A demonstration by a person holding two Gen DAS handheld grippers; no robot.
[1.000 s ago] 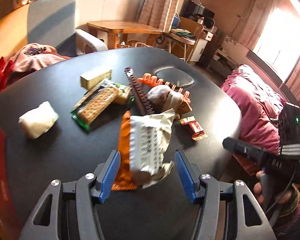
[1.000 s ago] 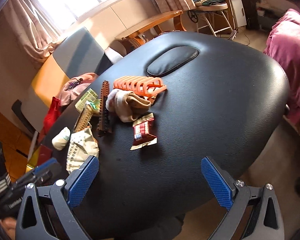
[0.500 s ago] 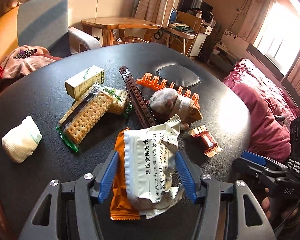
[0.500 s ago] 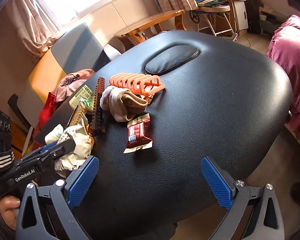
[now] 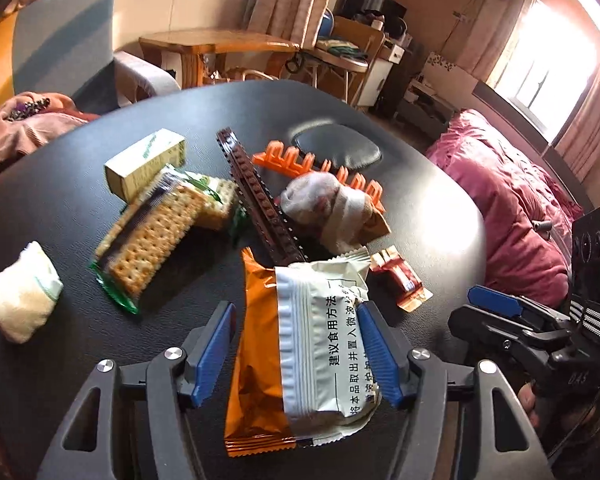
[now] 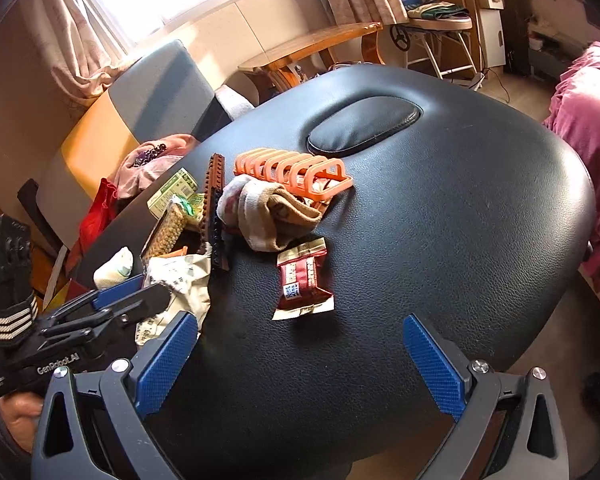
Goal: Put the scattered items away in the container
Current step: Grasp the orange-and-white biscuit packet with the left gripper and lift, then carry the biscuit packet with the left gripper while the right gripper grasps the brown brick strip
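My left gripper point(image 5: 296, 350) is open around a white snack packet point(image 5: 328, 344) that lies over an orange packet point(image 5: 256, 356); the right pad touches the white packet, the left pad stands apart. Scattered on the black padded table point(image 5: 60, 200) are a cracker pack point(image 5: 148, 244), a cream box point(image 5: 146, 162), a brown brick strip point(image 5: 260, 200), an orange rack point(image 5: 320, 168), a rolled sock point(image 5: 328, 208), a red candy packet point(image 6: 302, 280) and a white bundle point(image 5: 20, 296). My right gripper point(image 6: 300, 348) is open and empty, just short of the red packet. No container shows.
A red object point(image 6: 96, 216) sits past the table's left edge. A pink bed point(image 5: 520, 216) lies to the right. An oval cushion point(image 6: 364, 124) is set in the table's far end. An armchair point(image 5: 68, 40) and a wooden table point(image 5: 216, 44) stand behind.
My left gripper has moved forward over the white and orange packets, which now lie deeper between its fingers. My right gripper has crept closer to the red packet.
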